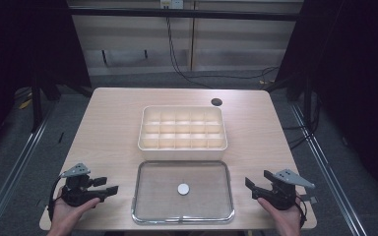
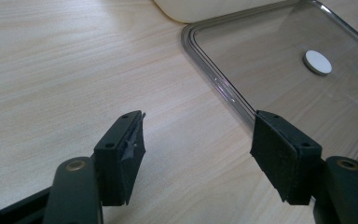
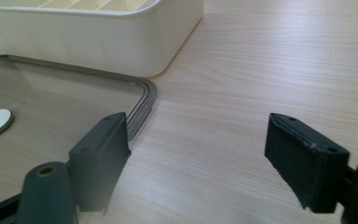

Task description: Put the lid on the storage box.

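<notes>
Both hands rest low at the table's point(image 1: 108, 123) near edge, palms up. The left gripper point(image 1: 112, 190) and right gripper point(image 1: 248, 184) point inward, released and empty, flanking the clear lid point(image 1: 150, 196), which lies just before the compartment box point(image 1: 182, 150).

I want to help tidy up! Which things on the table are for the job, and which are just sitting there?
For the job:
- clear lid, flat on the table, nearest both grippers
- cream divided box, open, just behind the lid
- left gripper and right gripper, both open, holding nothing

Just there:
- dark round hole in the tabletop
- cables on the floor
</notes>
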Tool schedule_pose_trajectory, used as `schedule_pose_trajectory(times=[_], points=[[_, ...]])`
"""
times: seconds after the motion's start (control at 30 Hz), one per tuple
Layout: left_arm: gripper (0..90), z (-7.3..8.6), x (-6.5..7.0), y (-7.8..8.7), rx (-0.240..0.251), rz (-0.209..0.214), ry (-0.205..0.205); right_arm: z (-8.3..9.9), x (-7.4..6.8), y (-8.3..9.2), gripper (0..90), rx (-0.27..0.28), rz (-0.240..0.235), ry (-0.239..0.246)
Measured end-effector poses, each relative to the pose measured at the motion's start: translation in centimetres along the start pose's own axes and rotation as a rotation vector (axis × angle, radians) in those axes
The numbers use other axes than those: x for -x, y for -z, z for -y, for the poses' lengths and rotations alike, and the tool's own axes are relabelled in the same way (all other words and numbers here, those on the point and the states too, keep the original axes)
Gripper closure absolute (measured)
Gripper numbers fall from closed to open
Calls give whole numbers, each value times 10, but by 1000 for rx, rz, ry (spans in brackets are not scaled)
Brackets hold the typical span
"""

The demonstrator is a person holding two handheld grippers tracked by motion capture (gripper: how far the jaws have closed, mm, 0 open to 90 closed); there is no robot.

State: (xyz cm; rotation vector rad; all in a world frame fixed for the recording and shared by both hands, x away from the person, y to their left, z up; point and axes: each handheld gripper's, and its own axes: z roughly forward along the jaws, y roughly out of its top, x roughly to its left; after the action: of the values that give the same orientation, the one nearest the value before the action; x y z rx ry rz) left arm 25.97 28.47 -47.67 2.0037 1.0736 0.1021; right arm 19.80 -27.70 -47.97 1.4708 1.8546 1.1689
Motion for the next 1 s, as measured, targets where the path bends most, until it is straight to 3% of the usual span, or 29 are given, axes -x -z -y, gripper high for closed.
schedule_pose_trajectory(times=[0.1,0.13,0.17,0.23,0.43,0.47,0.5,0.53,0.67,0.9,1.0], points=[[336,0,0,0,-3,-2,-1,0,0,1,237,4,3,-3],[335,0,1,0,-3,1,2,-1,0,2,267,-12,-24,-36],[335,0,1,0,-11,7,-5,-1,0,2,267,-12,-24,-36],[338,1,3,1,-11,15,1,-1,0,3,416,-55,-54,-71],[373,3,14,6,-4,53,-10,-7,-12,7,441,-52,-80,-39],[373,2,15,6,0,57,-4,-10,-15,8,482,-79,-91,-37],[373,2,17,6,6,72,3,-10,-15,8,482,-79,-91,-37],[374,0,20,5,0,63,-5,-14,-18,8,444,-97,-122,-18],[404,-9,21,-3,-21,79,-27,-20,-22,2,376,-126,-141,-33],[410,-21,28,-14,-45,65,-33,-28,-30,-12,360,-160,-159,-19],[435,-31,33,-20,-52,65,-58,-34,-34,-20,377,-179,-172,3]])
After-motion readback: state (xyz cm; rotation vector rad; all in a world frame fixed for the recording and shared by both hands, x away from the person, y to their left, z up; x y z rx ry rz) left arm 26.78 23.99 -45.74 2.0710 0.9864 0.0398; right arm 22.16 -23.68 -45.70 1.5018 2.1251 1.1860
